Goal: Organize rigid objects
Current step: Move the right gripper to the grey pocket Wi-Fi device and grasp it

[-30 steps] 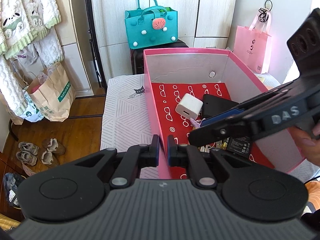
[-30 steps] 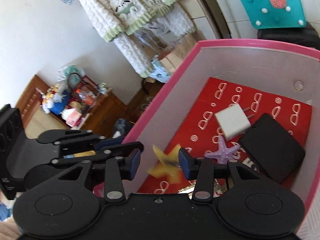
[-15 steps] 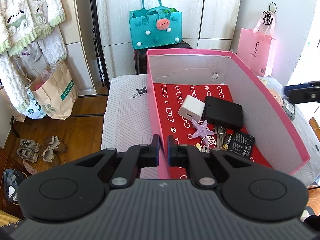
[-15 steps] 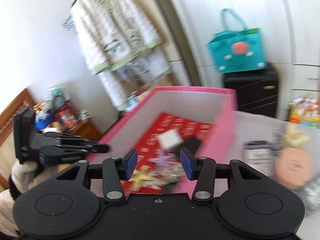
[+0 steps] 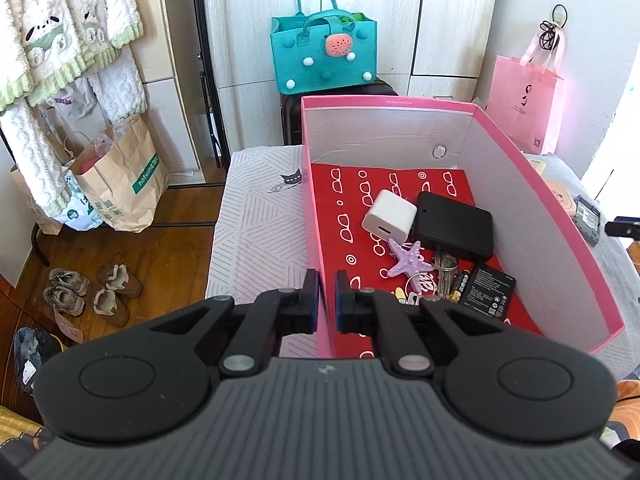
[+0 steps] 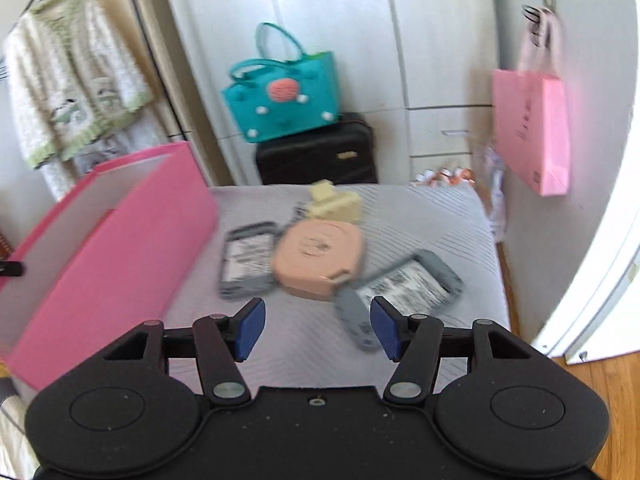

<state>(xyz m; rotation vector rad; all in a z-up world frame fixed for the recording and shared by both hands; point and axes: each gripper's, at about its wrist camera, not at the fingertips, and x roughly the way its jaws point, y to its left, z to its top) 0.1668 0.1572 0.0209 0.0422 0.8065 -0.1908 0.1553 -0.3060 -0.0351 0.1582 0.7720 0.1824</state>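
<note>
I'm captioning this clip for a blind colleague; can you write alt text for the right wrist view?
An open hand-held gripper with blue pads hangs over a striped grey bedcover, nothing between its jaws. Ahead lie a round peach plastic case, two grey-framed labelled rectangles and a cream hair claw; a pink cardboard box stands at left.

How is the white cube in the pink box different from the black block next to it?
The white cube is small, chunky and glossy, with a slot in one face; the black block is wider, flatter and matte. The cube sits tilted, while the block lies flat. Both rest side by side on the red lining of the pink box.
</note>
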